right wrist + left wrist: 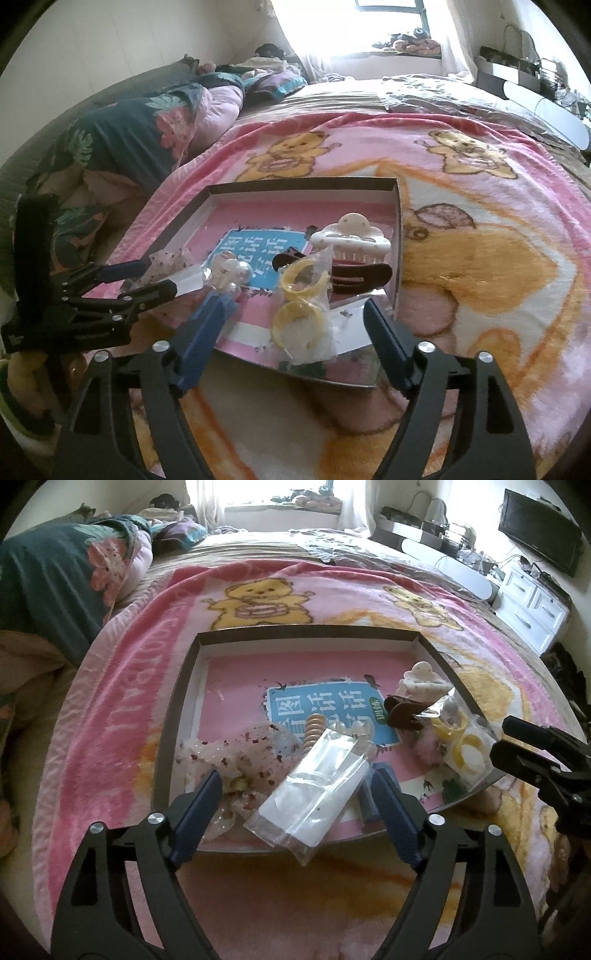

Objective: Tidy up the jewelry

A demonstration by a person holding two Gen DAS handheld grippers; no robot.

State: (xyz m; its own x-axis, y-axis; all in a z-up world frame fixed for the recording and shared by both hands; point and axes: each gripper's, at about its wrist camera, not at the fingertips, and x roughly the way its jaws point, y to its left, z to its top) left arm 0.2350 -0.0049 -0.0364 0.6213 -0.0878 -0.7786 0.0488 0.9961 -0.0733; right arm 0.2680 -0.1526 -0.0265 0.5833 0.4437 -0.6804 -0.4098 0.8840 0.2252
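A shallow cardboard box (184, 686) with a pink lining lies on the pink bear blanket (122, 709). A clear bag with white contents (317, 786) rests over the box's near edge, between the fingers of my open left gripper (295, 786); the pads stand off it. A clear bag of yellow rings (299, 317) lies between the fingers of my open right gripper (295, 310), untouched. In the box are a white hair claw (351, 236), a brown hair clip (354, 277), a speckled clear pouch (240, 757) and a wooden spiral tie (314, 731).
Each gripper shows in the other's view: the right gripper (500, 738) at the box's right corner, the left gripper (162, 275) at its left side. A dark floral duvet (44, 590) is piled to the left. White drawers (532, 605) and a television (539, 535) stand to the right.
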